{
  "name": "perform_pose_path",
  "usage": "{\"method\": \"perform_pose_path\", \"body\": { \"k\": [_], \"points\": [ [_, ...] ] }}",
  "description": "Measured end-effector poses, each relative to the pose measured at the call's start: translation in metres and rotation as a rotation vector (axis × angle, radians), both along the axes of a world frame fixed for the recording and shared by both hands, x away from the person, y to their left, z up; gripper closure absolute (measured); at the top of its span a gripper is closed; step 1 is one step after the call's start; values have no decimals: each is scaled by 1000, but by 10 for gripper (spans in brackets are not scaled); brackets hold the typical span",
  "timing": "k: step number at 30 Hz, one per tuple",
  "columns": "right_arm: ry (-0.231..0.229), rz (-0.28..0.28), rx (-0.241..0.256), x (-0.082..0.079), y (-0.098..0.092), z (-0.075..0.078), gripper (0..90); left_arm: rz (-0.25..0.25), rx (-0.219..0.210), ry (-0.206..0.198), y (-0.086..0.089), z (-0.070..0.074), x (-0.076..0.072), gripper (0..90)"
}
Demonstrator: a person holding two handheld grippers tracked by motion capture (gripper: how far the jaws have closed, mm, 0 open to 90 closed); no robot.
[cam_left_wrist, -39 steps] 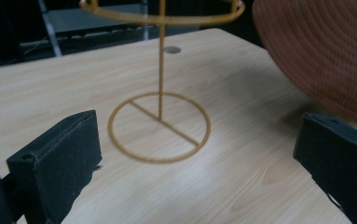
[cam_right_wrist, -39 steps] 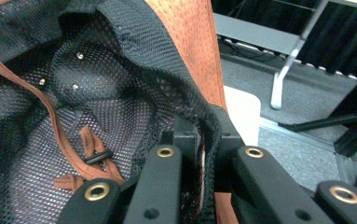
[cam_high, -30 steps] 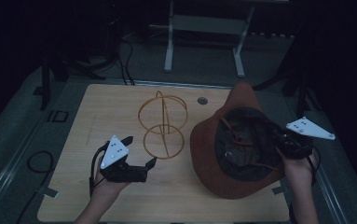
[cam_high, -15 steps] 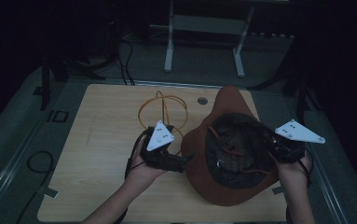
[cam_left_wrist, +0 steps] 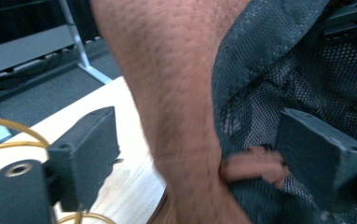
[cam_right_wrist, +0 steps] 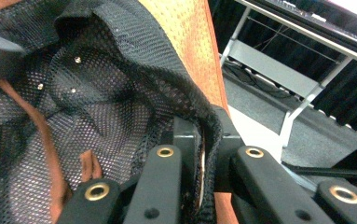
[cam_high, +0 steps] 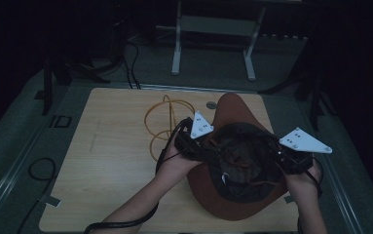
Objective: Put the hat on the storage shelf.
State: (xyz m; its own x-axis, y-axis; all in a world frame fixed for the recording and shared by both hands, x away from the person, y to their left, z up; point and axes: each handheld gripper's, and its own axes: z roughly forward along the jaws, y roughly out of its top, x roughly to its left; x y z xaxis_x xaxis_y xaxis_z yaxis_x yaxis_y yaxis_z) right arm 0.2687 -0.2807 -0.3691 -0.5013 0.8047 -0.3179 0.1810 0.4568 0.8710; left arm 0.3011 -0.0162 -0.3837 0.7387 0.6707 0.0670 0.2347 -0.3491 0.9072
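Observation:
A brown hat lies upside down on the right half of the table, its dark mesh lining facing up. My left gripper is at the hat's left rim. In the left gripper view it is open, one jaw outside the brown wall and the other inside against the mesh. My right gripper holds the right rim. In the right gripper view it is shut on the hat's edge and lining. A yellow wire frame stands left of the hat.
The wooden table has a small round grommet near its far edge. A metal stand's legs rise on the floor behind. A cable loops on the floor at left.
My left gripper has swept from the table's left-middle over to the hat's left rim and now straddles it. The right gripper has kept its hold, and the hat has shifted slightly.

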Motion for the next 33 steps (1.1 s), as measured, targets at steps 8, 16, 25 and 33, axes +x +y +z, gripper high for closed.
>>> {"method": "perform_pose_path", "body": {
  "k": [8, 16, 25, 33],
  "points": [
    [-28, 10, -5, -10, 5, 6, 841, 53, 64, 6, -12, -4, 1, 372],
    [-35, 31, -17, -23, 13, 9, 840, 96, 52, -36, -10, -4, -1, 734],
    [-29, 16, 12, -29, 7, 3, 836, 76, 57, -57, -13, -1, -5, 833],
    [-5, 53, 69, -37, -4, 5, 658, 26, 29, -52, -10, -1, -6, 839]
  ]
}}
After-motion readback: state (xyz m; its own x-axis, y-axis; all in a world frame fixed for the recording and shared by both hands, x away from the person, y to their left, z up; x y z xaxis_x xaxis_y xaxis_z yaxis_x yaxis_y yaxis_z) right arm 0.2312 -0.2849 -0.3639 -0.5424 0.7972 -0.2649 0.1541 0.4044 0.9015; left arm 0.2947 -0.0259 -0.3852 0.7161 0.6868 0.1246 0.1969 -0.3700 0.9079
